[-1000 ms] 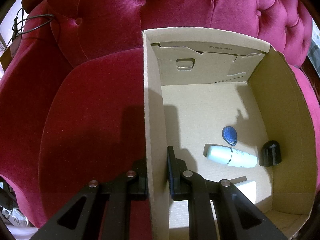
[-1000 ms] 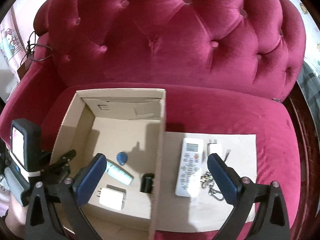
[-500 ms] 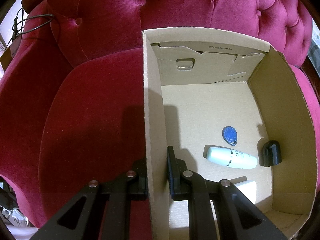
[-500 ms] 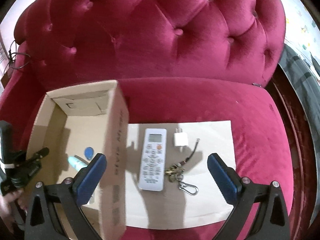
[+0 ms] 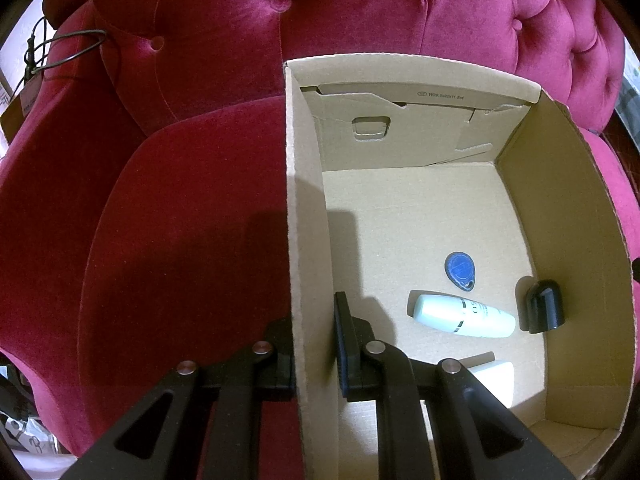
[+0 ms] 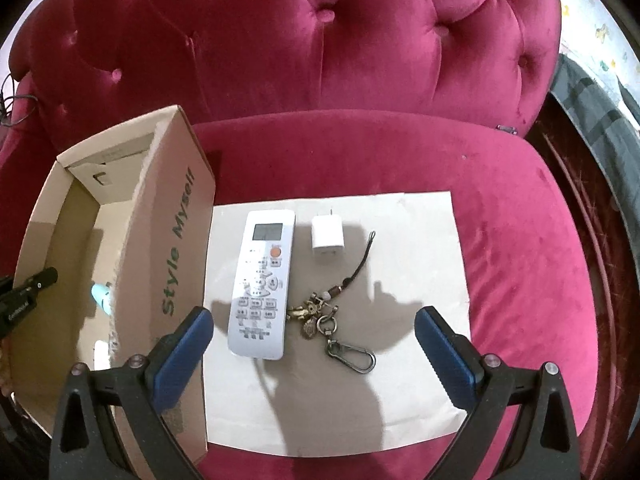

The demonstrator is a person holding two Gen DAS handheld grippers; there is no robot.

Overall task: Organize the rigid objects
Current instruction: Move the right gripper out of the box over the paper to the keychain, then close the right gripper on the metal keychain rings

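Note:
My left gripper [image 5: 314, 344] is shut on the left wall of an open cardboard box [image 5: 308, 208], one finger outside and one inside. Inside the box lie a blue key fob [image 5: 460, 270], a white tube [image 5: 464, 316], a black cap [image 5: 544, 306] and a white block [image 5: 494, 380] partly hidden by my fingers. My right gripper [image 6: 314, 334] hangs open above a white sheet [image 6: 420, 400]. On that sheet lie a white remote control [image 6: 262, 282], a white charger plug [image 6: 327, 237] and a key ring with charms [image 6: 332, 320]. The box [image 6: 176, 240] stands left of the sheet.
Everything rests on the seat of a red tufted velvet sofa [image 6: 520, 260]. A dark cable [image 5: 60, 48] hangs over the sofa's left arm. Grey fabric [image 6: 592, 112] lies past the sofa's right edge.
The right gripper has moved right and lower, from over the box to over the sheet with the remote and keys. The left gripper has kept still on the box wall.

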